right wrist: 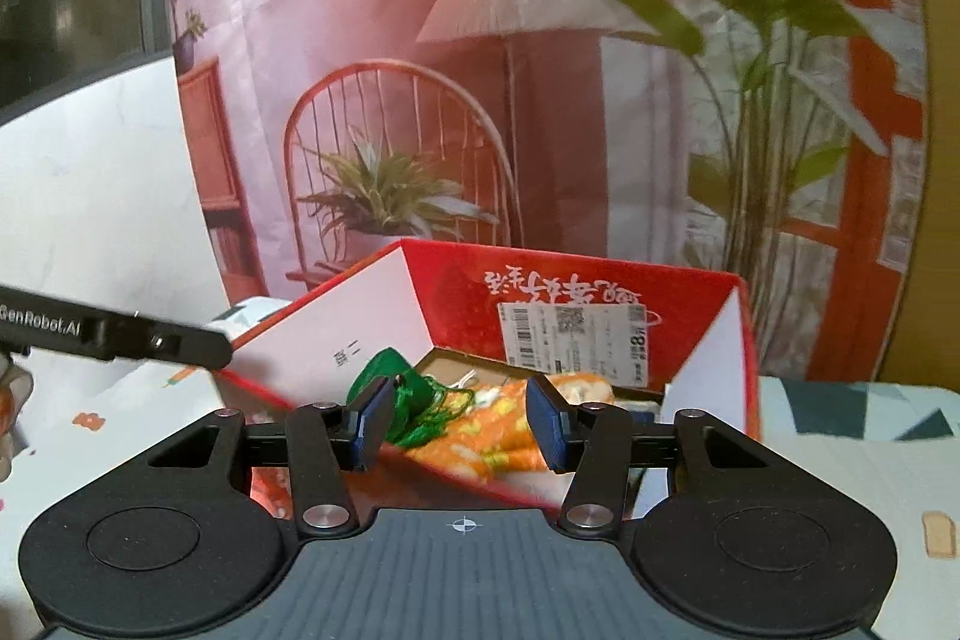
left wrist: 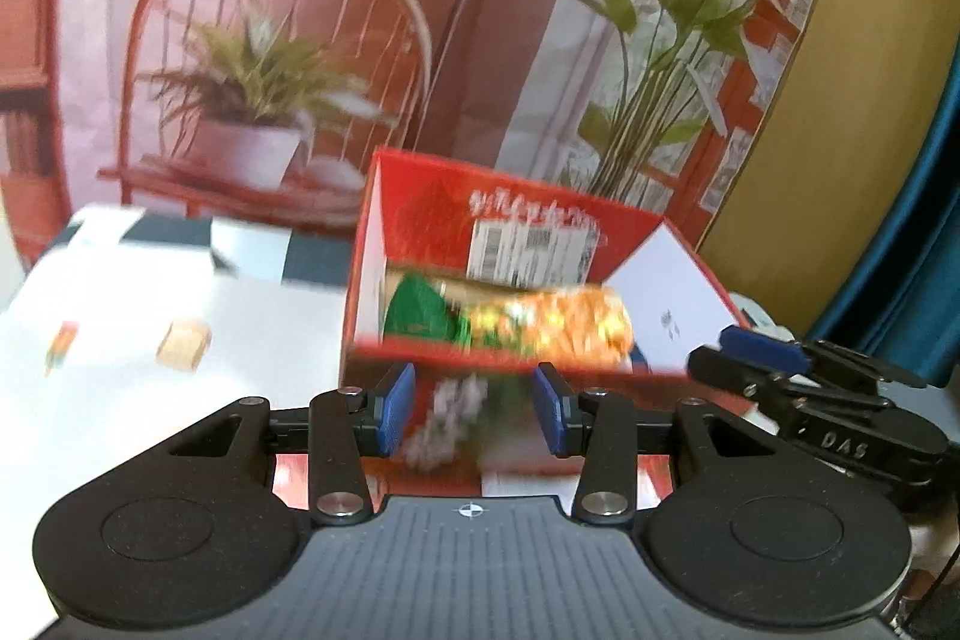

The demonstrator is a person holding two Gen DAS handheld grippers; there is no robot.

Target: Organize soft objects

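Both my tools, left [left wrist: 474,409] and right [right wrist: 459,421], hover apart, empty, before the red box [right wrist: 456,274]. Inside it lie an orange cloth [right wrist: 510,436] and green tassel [right wrist: 408,400]; a careless reach could snag the tassel.

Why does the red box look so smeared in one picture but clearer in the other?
Left wrist view: motion blur smears the red box, its label, and the orange cloth; the left gripper itself stays crisp. Right wrist view: the box and cloth are sharper, label bars visible. Both views bend straight lines, being fisheye.
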